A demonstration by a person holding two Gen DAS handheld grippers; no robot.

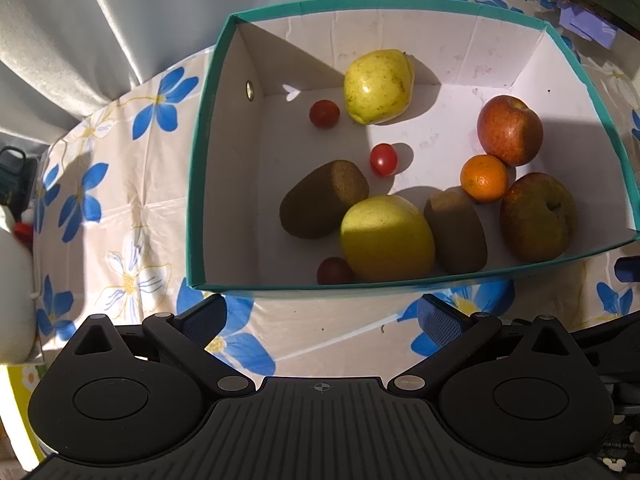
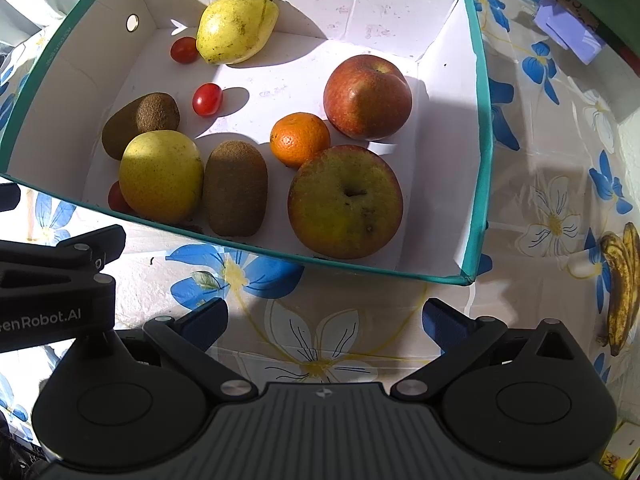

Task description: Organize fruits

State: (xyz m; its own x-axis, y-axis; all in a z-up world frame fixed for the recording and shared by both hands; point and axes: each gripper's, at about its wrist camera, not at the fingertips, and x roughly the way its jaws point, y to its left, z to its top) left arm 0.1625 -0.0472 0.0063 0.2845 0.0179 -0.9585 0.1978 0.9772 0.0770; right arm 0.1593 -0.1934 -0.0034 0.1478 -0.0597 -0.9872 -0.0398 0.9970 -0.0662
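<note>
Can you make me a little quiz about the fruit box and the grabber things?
1. How many small red tomatoes lie in the box?
2. True or false: the bananas are inside the box.
3. Which fruit touches the orange: A) the far pear, B) the greenish apple, C) the left kiwi?

Key
1. Three: one by the far pear, one in the middle, one half hidden behind the near pear.
2. False. They lie on the flowered tablecloth, right of the box.
3. B. Both the left gripper and the right gripper are open and empty.
</note>
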